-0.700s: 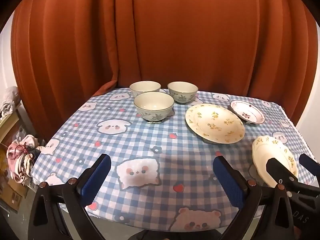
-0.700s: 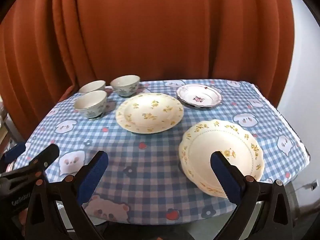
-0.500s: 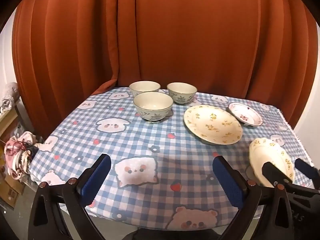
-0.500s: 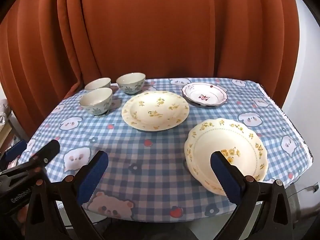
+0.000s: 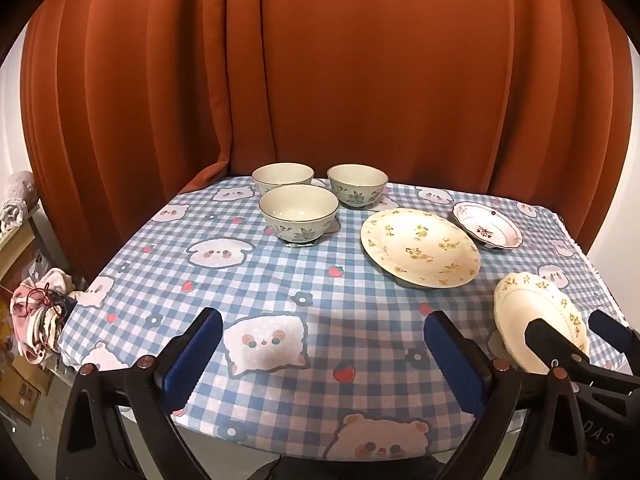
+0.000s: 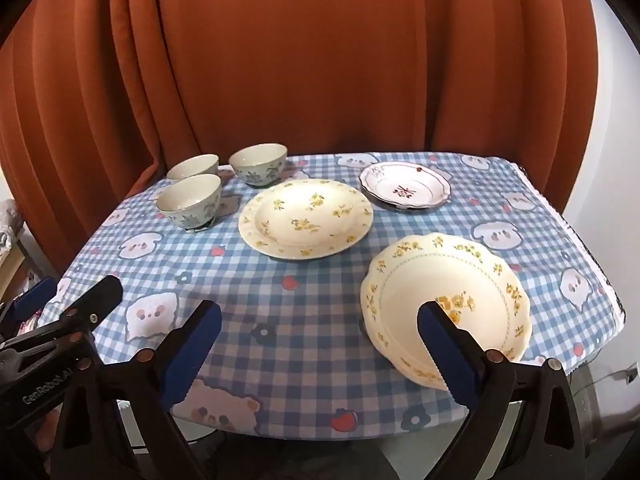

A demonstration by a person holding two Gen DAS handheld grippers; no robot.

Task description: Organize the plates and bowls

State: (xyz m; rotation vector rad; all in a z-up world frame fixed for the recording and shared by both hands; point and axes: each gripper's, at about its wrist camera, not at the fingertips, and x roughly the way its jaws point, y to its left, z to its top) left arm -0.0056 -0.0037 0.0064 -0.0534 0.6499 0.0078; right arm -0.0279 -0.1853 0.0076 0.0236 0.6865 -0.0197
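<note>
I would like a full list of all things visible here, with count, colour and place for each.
bowls: 3, pale green with leaf print, far left of table
large plate: 1, cream with yellow flowers, centre
scalloped plate: 1, cream with yellow flowers, near right
small plate: 1, white with red motif, far right
tablecloth: 1, blue-white check, covering table
curtain: 1, rust orange, behind
left gripper: 1, black with blue pads, open
right gripper: 1, same, open
</note>
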